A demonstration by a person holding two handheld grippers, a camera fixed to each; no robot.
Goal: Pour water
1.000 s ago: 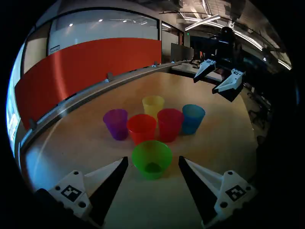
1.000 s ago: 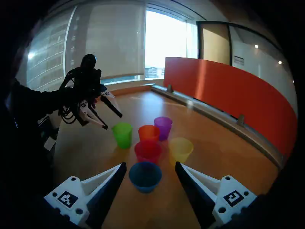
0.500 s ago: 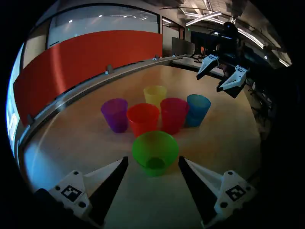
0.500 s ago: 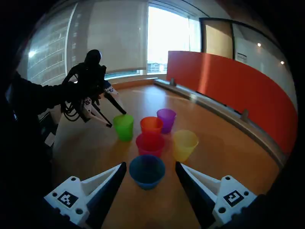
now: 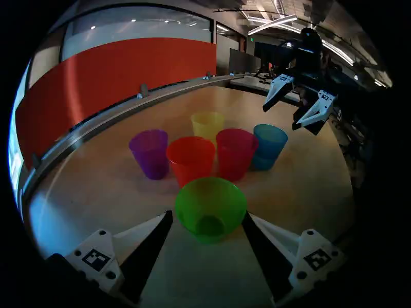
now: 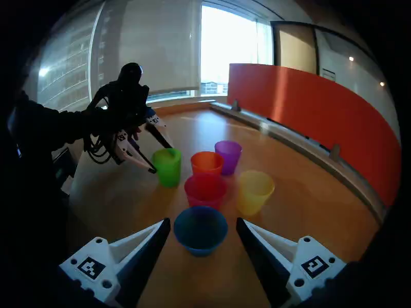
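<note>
Left gripper was open, fingers straddling the upright green cup at 12 o'clock; contact unclear. Right gripper was open too, with the blue cup at 12 between its fingers. Each gripper sat nearest its own cup. Orange cup and red cup crowded just beyond green. Bare table lay at 3 and 9.
</note>
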